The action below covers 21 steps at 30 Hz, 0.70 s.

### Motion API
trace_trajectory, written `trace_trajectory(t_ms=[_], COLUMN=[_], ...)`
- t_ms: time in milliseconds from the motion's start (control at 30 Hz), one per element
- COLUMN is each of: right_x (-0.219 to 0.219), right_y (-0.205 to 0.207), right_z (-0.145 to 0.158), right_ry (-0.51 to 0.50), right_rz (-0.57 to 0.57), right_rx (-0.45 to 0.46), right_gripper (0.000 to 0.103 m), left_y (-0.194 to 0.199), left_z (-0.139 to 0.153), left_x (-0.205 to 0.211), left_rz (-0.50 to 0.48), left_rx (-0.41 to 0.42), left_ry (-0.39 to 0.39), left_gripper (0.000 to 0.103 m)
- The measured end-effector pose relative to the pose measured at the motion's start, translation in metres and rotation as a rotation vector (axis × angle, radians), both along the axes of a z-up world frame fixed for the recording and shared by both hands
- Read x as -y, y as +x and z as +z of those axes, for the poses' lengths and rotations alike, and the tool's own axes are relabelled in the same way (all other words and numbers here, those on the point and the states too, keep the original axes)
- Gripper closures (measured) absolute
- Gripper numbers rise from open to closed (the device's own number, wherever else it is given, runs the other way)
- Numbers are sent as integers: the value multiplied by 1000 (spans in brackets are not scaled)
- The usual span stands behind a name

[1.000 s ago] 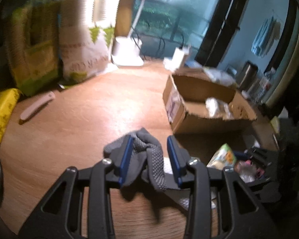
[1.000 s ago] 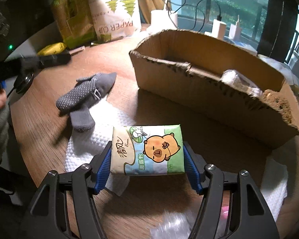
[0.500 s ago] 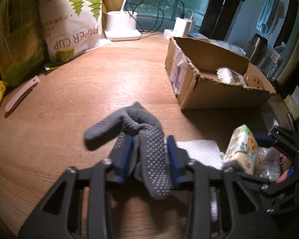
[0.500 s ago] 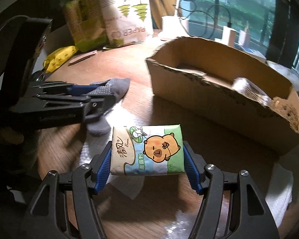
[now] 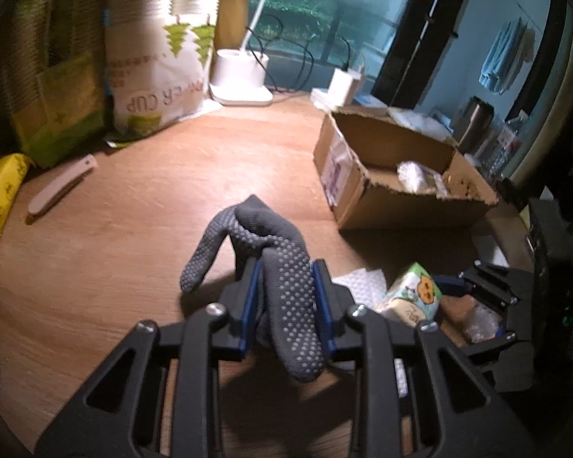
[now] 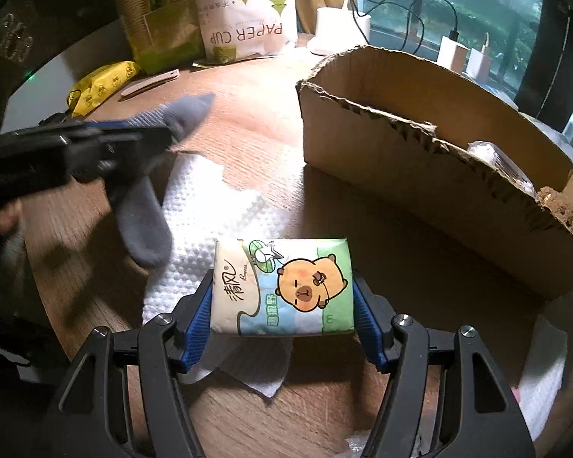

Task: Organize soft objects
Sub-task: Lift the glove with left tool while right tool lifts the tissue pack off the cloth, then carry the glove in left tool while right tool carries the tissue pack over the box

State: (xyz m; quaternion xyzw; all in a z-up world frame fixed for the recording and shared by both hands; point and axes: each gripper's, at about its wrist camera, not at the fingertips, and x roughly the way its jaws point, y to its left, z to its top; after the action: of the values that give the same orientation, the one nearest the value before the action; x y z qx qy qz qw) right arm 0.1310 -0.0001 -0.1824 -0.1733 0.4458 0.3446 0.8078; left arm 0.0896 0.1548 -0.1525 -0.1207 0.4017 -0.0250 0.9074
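Closing over the last second, the left gripper (image 5: pixel 286 297) now has its jaws clamped on the grey dotted socks (image 5: pixel 282 278), which hang partly off the wooden table (image 5: pixel 133 229). Across from it the right gripper (image 6: pixel 282 301) grips the tissue pack (image 6: pixel 282 286) by both sides, above the white paper towel (image 6: pixel 210 206). At two o'clock in both views sits the cardboard box (image 6: pixel 420 152), holding one clear packet; both soft items, I judge, remain to be boxed.

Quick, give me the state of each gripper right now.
Left gripper: jaws have just been closing, now shut on the grey dotted sock.
Right gripper: shut on the tissue pack.
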Motion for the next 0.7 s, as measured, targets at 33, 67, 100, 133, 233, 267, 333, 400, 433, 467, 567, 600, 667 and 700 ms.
trace_trajectory(t_ms=[33,67,100,133,233,267,333,400,433,467,567,600,667,700], right_x=[0,1,2,2,6,10,17,23,26,29,40,44,52,56], right_y=[0,0,-1,0,1,2,2,2,2,3,6,7,10,11], right_z=[0,0,0,0,0,1,8,18,22,26,39,44,52,56], right_ry=[-4,-7,-12,-15,-15,-9,14,40,50,60,90,102,122,130], right_rz=[-5,-9,-14,-18,-33,-39,-45,-56,-61,-66,-85,-93,-104,-109], right_rx=[2,4,5,5,2,2,9,31,38,47,70,78,90,96], right_gripper=[35,35,35,35,35,35,35,35,35,35,35,35,35,35], left_y=[-1,-2,-3,-4,-6,-6,-5,-2,-1,2,7,9,13,14], left_z=[3,6,11,14,29,34,41,47,48,49,52,52,53,54], left_x=[-2,-3,-4,-4,-6,-3,2,10,13,18,32,36,44,48], left_rz=[4,6,8,10,13,10,2,-11,-15,-20,-40,-46,-56,-59], left_rx=[7,14,26,33,68,79,93,106,108,110,109,107,104,105], left_ry=[1,1,8,11,4,6,9,11,14,18,20,21,25,25], left_gripper=[75,75,75,75,75,75,75,75,75,75,75,75,75,75])
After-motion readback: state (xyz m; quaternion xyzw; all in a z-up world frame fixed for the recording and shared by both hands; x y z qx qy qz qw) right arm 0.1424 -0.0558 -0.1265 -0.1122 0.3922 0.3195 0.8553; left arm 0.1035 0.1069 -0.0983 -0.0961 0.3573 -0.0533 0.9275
